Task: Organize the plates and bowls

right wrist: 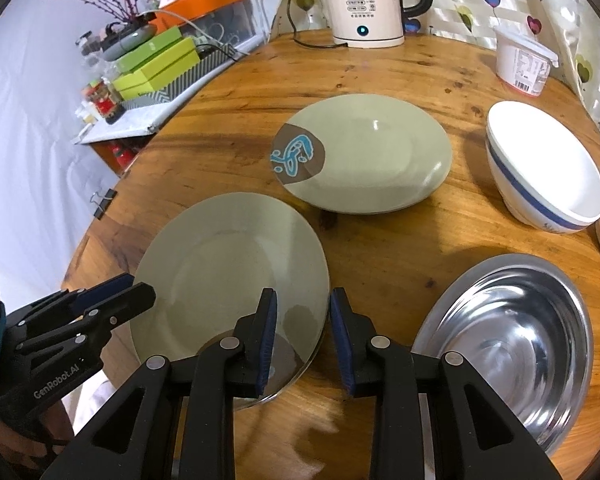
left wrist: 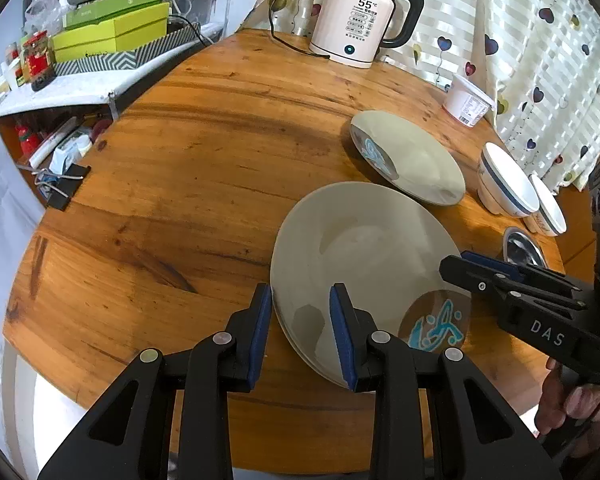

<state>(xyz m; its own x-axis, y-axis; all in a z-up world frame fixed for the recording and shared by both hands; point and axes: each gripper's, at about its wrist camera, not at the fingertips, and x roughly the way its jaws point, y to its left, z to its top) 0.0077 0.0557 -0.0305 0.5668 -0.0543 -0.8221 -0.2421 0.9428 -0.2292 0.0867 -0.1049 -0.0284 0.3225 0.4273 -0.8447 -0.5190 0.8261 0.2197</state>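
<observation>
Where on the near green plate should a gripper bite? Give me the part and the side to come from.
Grip the near plate by its thin rim, coming in low from the table's near edge. Its shallow face offers no other hold, and both the left gripper and right gripper already straddle that rim, jaws open.

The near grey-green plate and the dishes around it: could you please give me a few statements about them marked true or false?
1. The left claw straddles the near plate's rim with its fingers apart. True.
2. The far plate is stacked on the near plate. False: they lie apart on the table.
3. The steel bowl holds food. False: it is empty.
4. The kettle displays 55. True.
5. The right claw grips a white bowl. False: it is at the near plate's edge.
</observation>
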